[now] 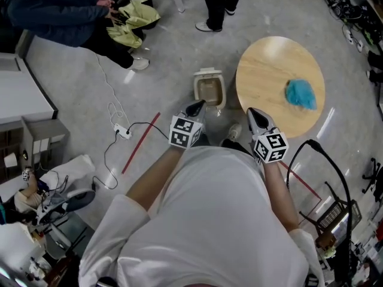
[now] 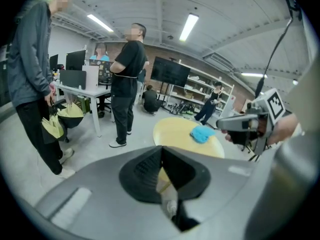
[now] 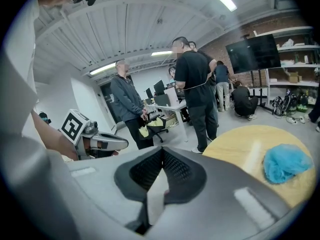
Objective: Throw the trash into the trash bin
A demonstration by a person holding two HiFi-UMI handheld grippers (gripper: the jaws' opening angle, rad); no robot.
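2 shut: L tongs [image 1: 196, 107], R tongs [image 1: 254, 115] | trash [image 1: 300, 94] on table [image 1: 269, 64] | bin [image 1: 209, 73] beside

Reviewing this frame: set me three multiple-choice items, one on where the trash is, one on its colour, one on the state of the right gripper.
1. Where does the crumpled trash lie?
A. on the floor
B. on the round wooden table
C. on a white desk

2. What colour is the crumpled trash?
A. red
B. black
C. blue

3. How do the jaws of the right gripper stand?
A. shut, with nothing between them
B. wide open
C. shut on the crumpled trash

Key:
1 B: the head view shows it resting on the tabletop, toward the right side.
2 C: it is bright blue in the head view and in both gripper views.
3 A: in the right gripper view the pads meet with nothing between them, and the trash lies apart on the table.
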